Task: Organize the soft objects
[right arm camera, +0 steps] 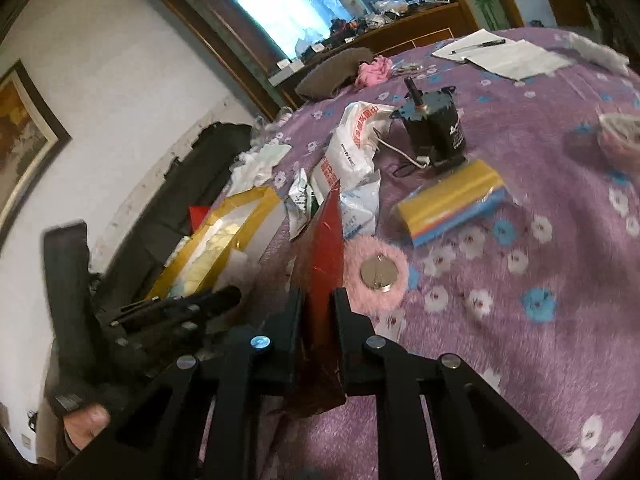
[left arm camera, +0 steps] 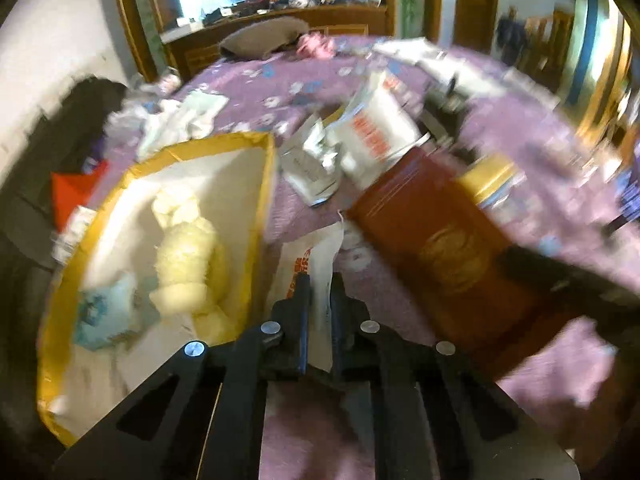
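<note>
Now | yellow-rimmed box [left arm camera: 262,184]: cream plush [left arm camera: 188,256] | left jaws grasp white bag [left arm camera: 320,280] | right, red bag [right arm camera: 322,264]

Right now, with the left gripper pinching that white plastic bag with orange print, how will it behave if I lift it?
Probably floppy: the white plastic bag is thin film lying creased on the purple bedspread, so it should droop from the left gripper. Likely light, since it looks flat and empty. It may be slick; the pads grip only its edge, though blur hides detail.
</note>
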`<state>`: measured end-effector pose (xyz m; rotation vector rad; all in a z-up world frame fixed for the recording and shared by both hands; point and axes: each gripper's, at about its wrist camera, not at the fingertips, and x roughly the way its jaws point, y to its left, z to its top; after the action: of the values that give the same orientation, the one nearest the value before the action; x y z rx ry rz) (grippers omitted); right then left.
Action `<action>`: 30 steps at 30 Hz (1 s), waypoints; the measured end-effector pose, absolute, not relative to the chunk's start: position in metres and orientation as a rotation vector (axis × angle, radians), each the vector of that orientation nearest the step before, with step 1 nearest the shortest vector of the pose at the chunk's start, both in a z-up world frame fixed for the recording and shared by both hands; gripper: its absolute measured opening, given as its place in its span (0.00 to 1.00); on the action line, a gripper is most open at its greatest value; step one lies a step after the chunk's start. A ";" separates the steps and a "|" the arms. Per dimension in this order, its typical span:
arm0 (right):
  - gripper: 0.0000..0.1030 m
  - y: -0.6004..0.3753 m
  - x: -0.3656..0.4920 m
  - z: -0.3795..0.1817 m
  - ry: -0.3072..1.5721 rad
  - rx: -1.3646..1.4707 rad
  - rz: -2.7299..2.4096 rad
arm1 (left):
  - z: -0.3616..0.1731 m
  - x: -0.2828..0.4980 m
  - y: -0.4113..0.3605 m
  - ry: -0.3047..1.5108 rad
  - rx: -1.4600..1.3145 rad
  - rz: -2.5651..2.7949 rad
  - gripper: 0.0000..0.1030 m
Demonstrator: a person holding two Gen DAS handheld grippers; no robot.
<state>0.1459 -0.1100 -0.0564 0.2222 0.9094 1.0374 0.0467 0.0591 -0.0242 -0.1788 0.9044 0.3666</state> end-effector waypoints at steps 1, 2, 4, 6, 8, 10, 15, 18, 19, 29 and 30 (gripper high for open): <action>0.13 -0.112 0.146 -0.058 0.907 0.235 1.042 | -0.020 0.044 0.063 0.890 -0.233 0.339 0.07; 0.13 -0.114 0.146 -0.057 0.899 0.250 1.052 | -0.016 0.039 0.067 0.866 -0.310 0.289 0.06; 0.13 -0.115 0.144 -0.052 0.851 0.255 1.069 | -0.010 0.028 0.075 0.829 -0.435 0.221 0.06; 0.13 -0.118 0.142 -0.049 0.821 0.274 1.088 | -0.009 0.023 0.079 0.806 -0.518 0.176 0.06; 0.11 -0.124 0.140 -0.047 0.779 0.304 1.113 | -0.005 0.016 0.079 0.769 -0.566 0.155 0.06; 0.09 -0.131 0.139 -0.046 0.756 0.340 1.126 | 0.000 0.011 0.080 0.738 -0.609 0.128 0.06; 0.09 -0.123 0.142 -0.047 0.783 0.321 1.115 | 0.004 0.011 0.074 0.734 -0.592 0.140 0.06; 0.12 -0.114 0.136 -0.047 0.791 0.252 1.102 | -0.001 0.011 0.073 0.746 -0.571 0.154 0.06; 0.13 -0.112 0.136 -0.048 0.796 0.237 1.094 | -0.002 0.011 0.073 0.750 -0.576 0.153 0.06; 0.47 -0.106 0.140 -0.056 0.857 0.223 1.113 | 0.002 0.008 0.066 0.716 -0.615 0.053 0.06; 0.52 -0.106 0.137 -0.054 0.846 0.209 1.111 | 0.001 0.009 0.064 0.718 -0.612 0.051 0.06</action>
<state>0.1372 -0.1057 -0.0545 0.2087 0.8461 1.1112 0.0085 0.0645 0.0014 -0.6115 0.7183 0.0514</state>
